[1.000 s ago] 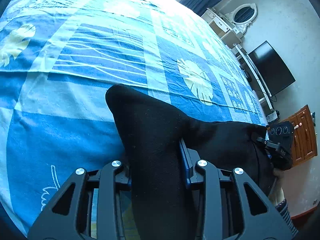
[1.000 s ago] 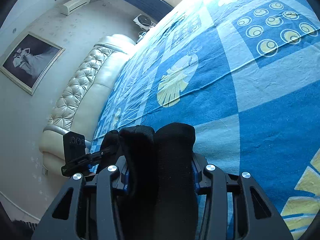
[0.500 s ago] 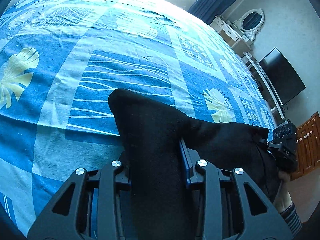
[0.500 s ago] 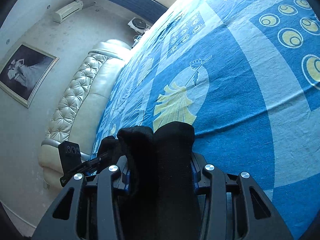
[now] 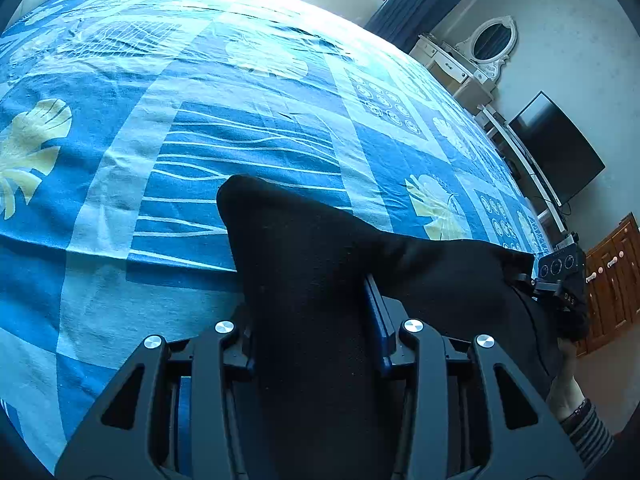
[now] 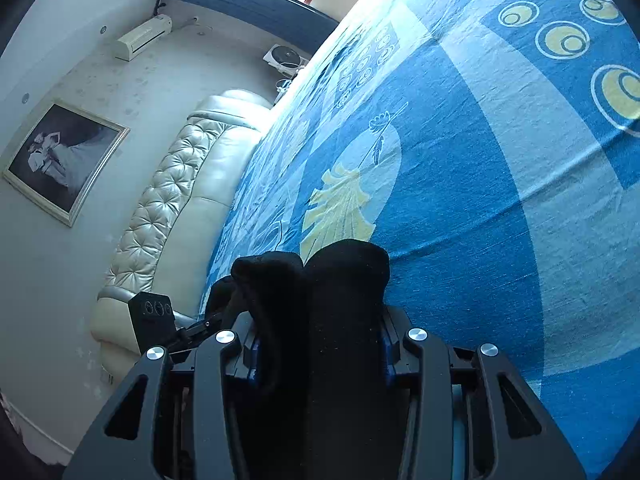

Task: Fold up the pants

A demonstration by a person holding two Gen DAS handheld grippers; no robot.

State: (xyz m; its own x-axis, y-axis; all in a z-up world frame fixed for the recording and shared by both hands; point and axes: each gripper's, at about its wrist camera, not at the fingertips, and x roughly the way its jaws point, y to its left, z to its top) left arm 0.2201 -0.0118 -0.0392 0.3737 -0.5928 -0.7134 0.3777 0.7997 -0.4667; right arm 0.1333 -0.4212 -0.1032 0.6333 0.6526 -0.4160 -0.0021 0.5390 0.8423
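Both the left gripper [image 5: 312, 344] and the right gripper [image 6: 320, 352] are clamped on the black pants [image 5: 320, 280], held stretched between them above the blue bedspread [image 5: 240, 128], so the fold seems midway, not yet laid down.

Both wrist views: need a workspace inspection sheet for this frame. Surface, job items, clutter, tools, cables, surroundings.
Surface: bed with blue patterned cover, a few light wrinkles.
Job's things: black pants, bunched in both tools, stretched between them above the cover.
Clutter: nothing seen on the cover.
Grippers: left tool shut on pants; right tool shut on pants, fabric doubled over its tips.
Cables: thin wires by the TV; none near the tools.
Surroundings: dresser with oval mirror, wooden cabinet, tufted headboard, framed photo, wall air conditioner, curtained window.
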